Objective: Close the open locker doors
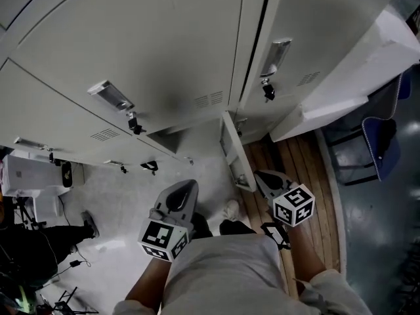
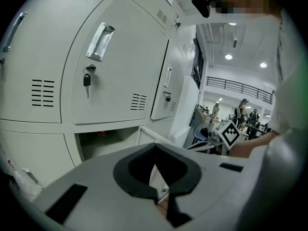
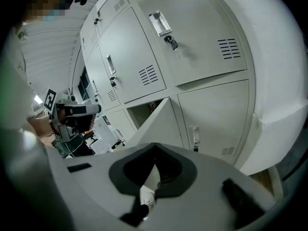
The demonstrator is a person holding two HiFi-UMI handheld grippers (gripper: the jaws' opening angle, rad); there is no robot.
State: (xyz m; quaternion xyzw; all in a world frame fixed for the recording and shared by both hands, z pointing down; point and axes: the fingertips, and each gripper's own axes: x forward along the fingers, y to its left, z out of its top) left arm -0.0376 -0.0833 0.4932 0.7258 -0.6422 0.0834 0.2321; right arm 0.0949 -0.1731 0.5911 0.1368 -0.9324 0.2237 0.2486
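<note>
A bank of pale grey lockers [image 1: 151, 51] fills the head view. One bottom-row door [image 1: 233, 151] stands open, swung out toward me, with its dark compartment [image 1: 172, 138] to its left. My left gripper [image 1: 190, 186] is shut and empty, held low in front of that compartment [image 2: 103, 141]. My right gripper [image 1: 260, 175] is also shut and empty, just right of the door's free edge. In the right gripper view the open door [image 3: 159, 124] sits straight ahead of the jaws. Neither gripper touches the door.
Keys hang in the locks of the closed upper doors [image 1: 268, 90] [image 1: 134, 125]. A white panel [image 1: 354, 77] juts out at the right above a blue chair [image 1: 382, 140]. Wooden flooring [image 1: 279, 159] lies under the right side. A white device [image 1: 29, 176] and cables are at left.
</note>
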